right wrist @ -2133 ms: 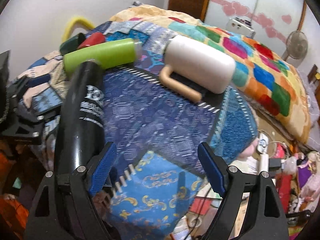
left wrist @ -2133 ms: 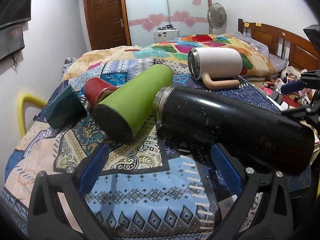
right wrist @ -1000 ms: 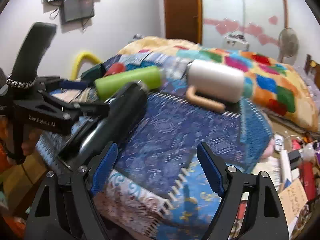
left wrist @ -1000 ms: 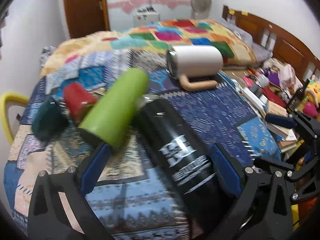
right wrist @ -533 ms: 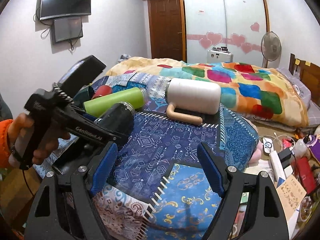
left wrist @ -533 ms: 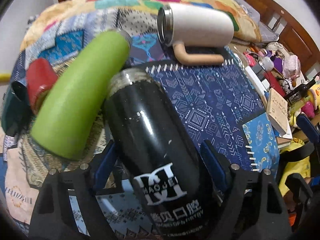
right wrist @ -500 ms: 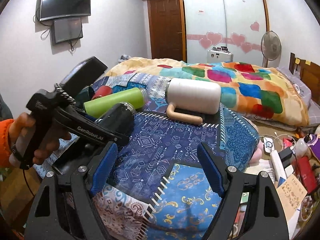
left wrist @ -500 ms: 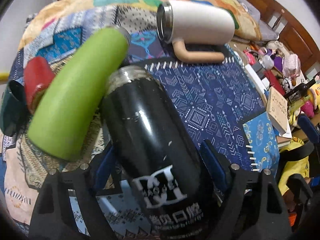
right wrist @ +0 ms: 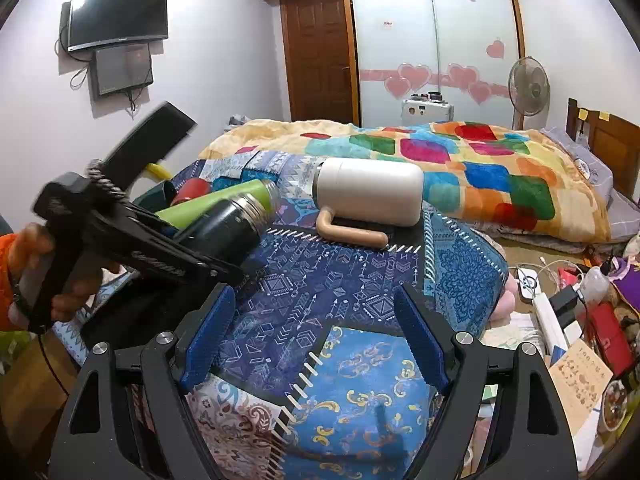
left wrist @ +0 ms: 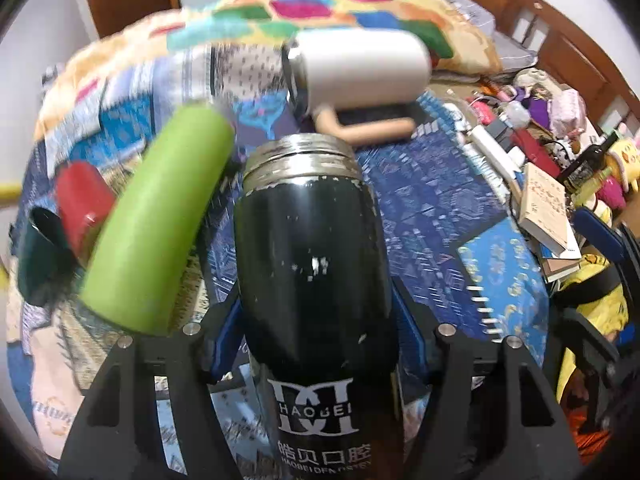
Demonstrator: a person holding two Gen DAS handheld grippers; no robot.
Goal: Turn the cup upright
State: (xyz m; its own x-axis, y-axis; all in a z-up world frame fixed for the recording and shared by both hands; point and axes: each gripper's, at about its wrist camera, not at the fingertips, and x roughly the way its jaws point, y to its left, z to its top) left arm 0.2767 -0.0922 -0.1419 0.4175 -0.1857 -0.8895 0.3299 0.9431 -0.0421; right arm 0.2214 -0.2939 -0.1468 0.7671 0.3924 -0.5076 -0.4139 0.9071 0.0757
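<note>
- Bed (right wrist: 420, 288) with patterned quilts fills the room; four more vessels lie on their sides on it: green flask (left wrist: 156, 232), white mug (left wrist: 360, 68), red cup (left wrist: 82, 206) and a dark green cup (left wrist: 38, 256)
- Left tongs (left wrist: 316, 336) are clamped on the black flask (left wrist: 314, 280) around its middle, blue pads pressed to both sides
- A second ago the flask lay flat, angled across the quilt, with the pads only straddling it; now they have closed and its steel mouth (left wrist: 302, 154) has swung round and risen off the quilt, seen tilted up in the right view (right wrist: 228, 228)
- That suggests the flip is under way: gripped and partly raised, not yet standing
- Right tongs (right wrist: 316, 344) hang wide open over the bed edge, holding nothing
- Next it probably needs the base brought down onto soft bedding, which may let it topple
</note>
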